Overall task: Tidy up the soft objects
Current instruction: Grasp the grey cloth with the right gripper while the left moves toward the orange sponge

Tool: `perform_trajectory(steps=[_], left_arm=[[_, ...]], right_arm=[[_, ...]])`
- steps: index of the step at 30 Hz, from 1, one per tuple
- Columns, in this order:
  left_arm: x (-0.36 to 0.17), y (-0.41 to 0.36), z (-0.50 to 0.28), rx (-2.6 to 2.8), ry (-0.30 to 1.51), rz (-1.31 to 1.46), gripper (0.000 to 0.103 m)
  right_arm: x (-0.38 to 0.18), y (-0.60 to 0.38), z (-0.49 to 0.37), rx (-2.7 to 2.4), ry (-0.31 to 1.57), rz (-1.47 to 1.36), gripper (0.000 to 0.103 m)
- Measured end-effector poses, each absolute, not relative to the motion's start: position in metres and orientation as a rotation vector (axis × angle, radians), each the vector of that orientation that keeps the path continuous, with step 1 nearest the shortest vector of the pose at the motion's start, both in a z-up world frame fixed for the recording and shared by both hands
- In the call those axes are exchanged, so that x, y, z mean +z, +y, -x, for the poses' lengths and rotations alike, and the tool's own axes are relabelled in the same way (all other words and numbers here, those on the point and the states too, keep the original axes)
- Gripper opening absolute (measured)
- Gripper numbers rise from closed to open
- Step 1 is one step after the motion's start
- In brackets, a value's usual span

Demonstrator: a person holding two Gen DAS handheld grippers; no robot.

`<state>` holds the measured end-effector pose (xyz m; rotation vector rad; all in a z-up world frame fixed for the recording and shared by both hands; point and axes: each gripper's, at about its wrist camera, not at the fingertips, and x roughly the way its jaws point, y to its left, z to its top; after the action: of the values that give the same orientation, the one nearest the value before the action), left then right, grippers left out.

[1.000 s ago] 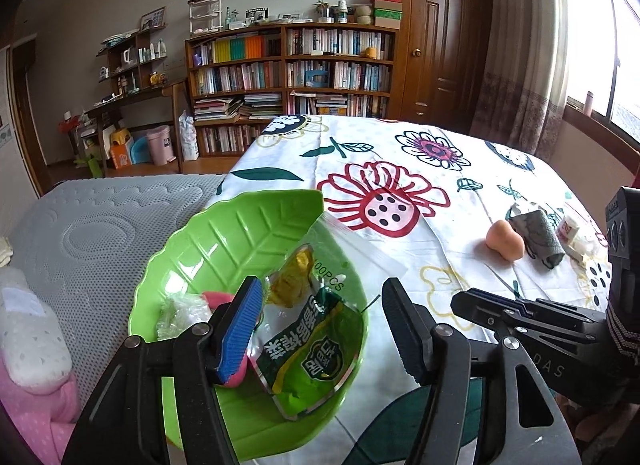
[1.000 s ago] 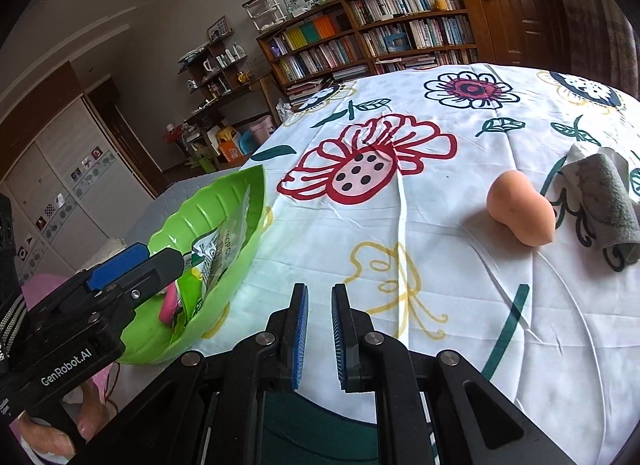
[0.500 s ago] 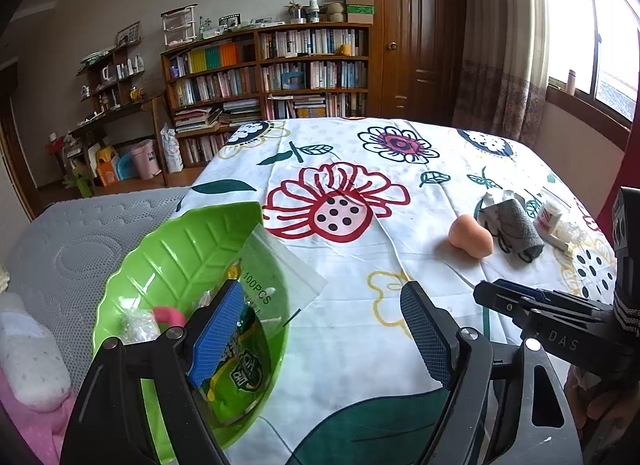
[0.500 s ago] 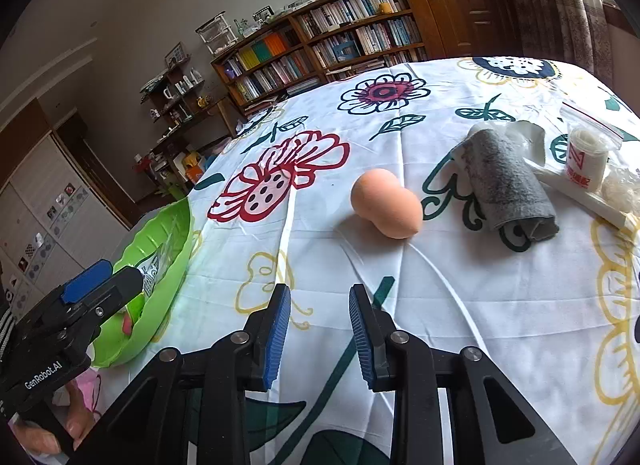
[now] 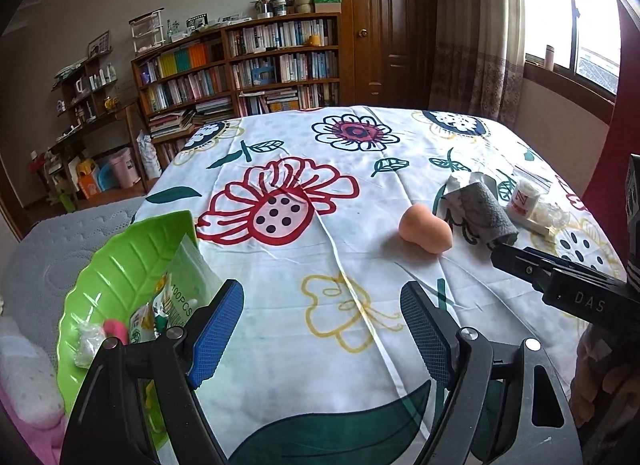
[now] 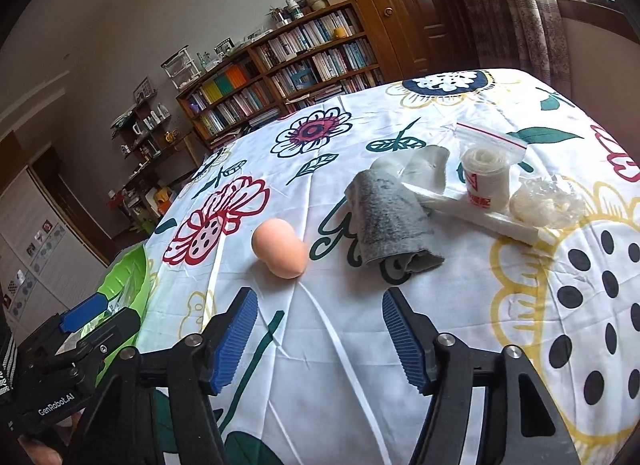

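Seemingly "100PCS" on green packet

From my left cam the green leaf tray at the table's left edge is half blocked by my own left gripper, so I can't really make out the packets piled in it, just "100PCS" on one. On the right cam that tray is only a sliver by the frame's left edge. The red print on the little white roll near the table's right edge is too small to read.
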<state>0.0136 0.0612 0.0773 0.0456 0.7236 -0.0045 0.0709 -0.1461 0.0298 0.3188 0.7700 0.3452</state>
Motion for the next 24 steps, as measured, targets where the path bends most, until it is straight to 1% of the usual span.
perform_trajectory(steps=[6,17,19,21,22,24], left_arm=[[0.072,0.056,-0.023,-0.02,0.756,-0.017,0.082],[0.064,0.053,-0.036,-0.018,0.778,-0.014,0.082],[0.062,0.054,-0.039,-0.015,0.785,-0.011,0.082],[0.06,0.055,-0.042,-0.011,0.79,-0.007,0.082],[0.059,0.055,-0.043,-0.01,0.793,-0.005,0.082],[0.057,0.055,-0.047,-0.009,0.799,-0.002,0.082]], right_arm=[[0.037,-0.16,-0.088,0.3,0.745,-0.297,0.083],[0.025,-0.149,-0.134,0.306,0.774,-0.202,0.083],[0.021,-0.146,-0.141,0.298,0.786,-0.184,0.079],[0.017,-0.145,-0.146,0.29,0.798,-0.17,0.068],[0.016,-0.145,-0.147,0.281,0.802,-0.162,0.065],[0.014,-0.147,-0.147,0.262,0.803,-0.146,0.047]])
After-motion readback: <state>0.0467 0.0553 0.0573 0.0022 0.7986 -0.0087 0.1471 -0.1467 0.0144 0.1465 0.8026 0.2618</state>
